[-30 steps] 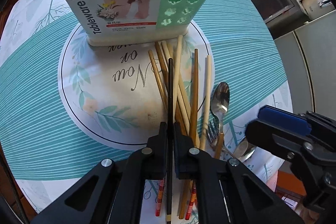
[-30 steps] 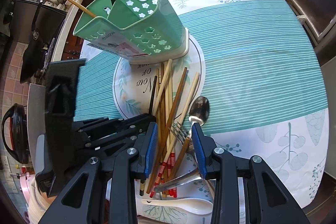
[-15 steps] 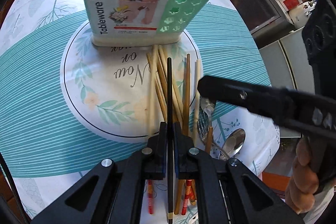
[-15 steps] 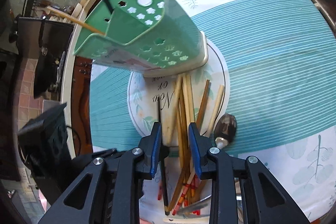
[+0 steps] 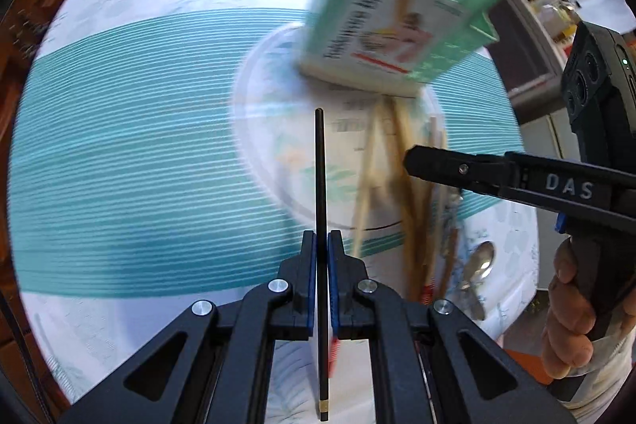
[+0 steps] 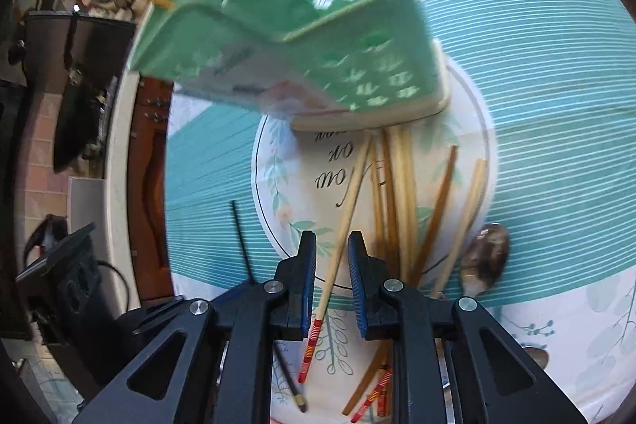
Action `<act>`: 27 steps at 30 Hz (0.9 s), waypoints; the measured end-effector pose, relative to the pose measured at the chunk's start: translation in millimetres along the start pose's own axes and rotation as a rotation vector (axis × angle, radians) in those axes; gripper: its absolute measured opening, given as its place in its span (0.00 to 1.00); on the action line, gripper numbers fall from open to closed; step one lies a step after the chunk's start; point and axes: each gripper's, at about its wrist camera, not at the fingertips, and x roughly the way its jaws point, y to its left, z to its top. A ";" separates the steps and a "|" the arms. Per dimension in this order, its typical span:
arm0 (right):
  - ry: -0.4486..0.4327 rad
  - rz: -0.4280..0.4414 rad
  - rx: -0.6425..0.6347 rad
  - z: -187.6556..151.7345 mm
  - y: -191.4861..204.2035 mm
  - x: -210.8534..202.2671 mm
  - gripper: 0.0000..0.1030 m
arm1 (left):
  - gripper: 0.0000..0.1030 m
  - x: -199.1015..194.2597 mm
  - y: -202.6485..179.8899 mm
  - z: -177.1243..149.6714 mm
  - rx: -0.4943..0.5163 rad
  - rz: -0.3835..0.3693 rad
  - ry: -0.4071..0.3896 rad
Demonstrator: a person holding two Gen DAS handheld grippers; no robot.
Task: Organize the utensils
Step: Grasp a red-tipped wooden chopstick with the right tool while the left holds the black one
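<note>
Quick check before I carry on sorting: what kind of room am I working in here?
Most likely a home kitchen or dining corner: a clothed table with a green tableware holder, loose chopsticks, and a counter with bottles behind.

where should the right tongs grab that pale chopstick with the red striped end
Grip the pale chopstick on its bare shaft just above the red stripes, coming down from above with one pad on each long side. It lies flat on the tablecloth, somewhat apart from the pile, and already runs between the open right tongs, so closing there should catch only it.
</note>
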 end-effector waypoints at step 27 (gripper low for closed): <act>0.035 -0.217 -0.124 -26.9 67.2 64.1 0.04 | 0.03 -68.6 8.2 12.8 0.031 0.033 -0.151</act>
